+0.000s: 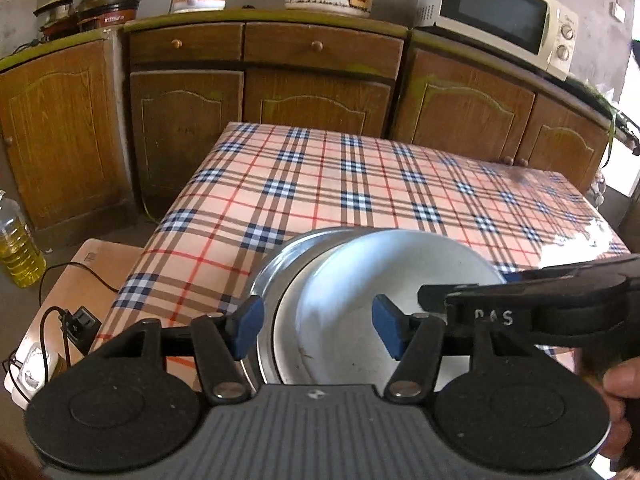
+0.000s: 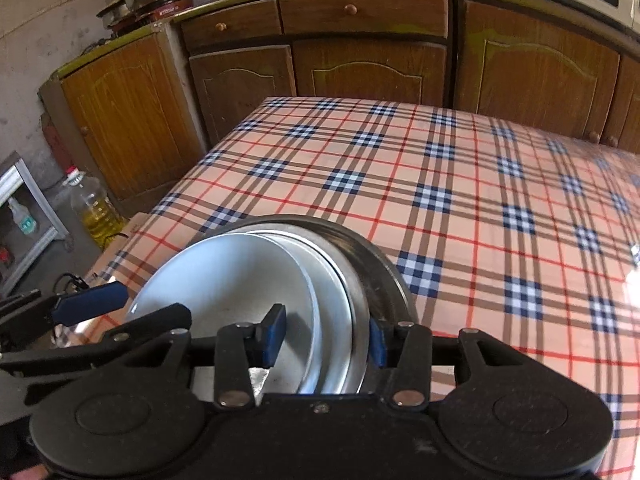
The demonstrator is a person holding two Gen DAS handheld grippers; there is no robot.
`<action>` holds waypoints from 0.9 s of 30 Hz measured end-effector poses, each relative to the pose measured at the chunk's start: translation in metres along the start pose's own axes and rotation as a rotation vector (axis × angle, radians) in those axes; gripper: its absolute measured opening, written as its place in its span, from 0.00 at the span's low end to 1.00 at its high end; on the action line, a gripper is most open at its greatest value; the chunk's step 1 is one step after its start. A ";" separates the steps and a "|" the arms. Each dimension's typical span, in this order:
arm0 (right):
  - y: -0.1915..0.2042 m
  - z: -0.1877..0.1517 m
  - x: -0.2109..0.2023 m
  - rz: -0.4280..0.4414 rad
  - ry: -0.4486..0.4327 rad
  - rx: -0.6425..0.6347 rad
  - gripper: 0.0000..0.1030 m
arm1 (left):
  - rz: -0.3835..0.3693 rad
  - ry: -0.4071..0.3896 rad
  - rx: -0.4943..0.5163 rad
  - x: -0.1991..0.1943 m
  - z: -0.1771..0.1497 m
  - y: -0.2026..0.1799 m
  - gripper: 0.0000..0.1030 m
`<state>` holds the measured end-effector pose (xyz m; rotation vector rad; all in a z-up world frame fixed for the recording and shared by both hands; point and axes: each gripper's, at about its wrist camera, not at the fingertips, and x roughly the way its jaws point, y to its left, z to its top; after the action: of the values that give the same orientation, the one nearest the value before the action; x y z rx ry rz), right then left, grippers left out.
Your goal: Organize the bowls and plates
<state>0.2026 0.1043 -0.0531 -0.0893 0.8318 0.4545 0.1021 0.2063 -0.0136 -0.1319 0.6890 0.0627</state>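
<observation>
Left gripper (image 1: 318, 326) jaws straddle the left rims of stacked bowls (image 1: 360, 300); right gripper (image 2: 326, 334) jaws straddle the right rims; grip contact unclear. Stack sits on plaid tabletop (image 2: 460, 184) before wooden cabinets (image 1: 180, 128).

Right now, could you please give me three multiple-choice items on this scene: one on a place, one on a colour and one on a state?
1. The white bowl sits:
A) on the counter
B) on the table, near its close edge
C) on the floor

2. The pads are:
A) red
B) green
C) blue

3. The white bowl is:
A) upside down
B) upright, nested in a metal dish
C) on its side

Answers:
1 B: the checked cloth lies under and beyond it.
2 C: both wrist views show blue pads.
3 B: its hollow faces up, and the metal rim rings it.
</observation>
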 end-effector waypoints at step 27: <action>-0.001 -0.003 -0.035 -0.045 -0.075 -0.049 0.42 | 0.036 0.043 -0.018 0.003 -0.003 0.006 0.68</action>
<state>0.1809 0.0904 -0.0297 -0.1355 0.7440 0.4335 0.1013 0.2116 -0.0186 -0.1386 0.7340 0.1005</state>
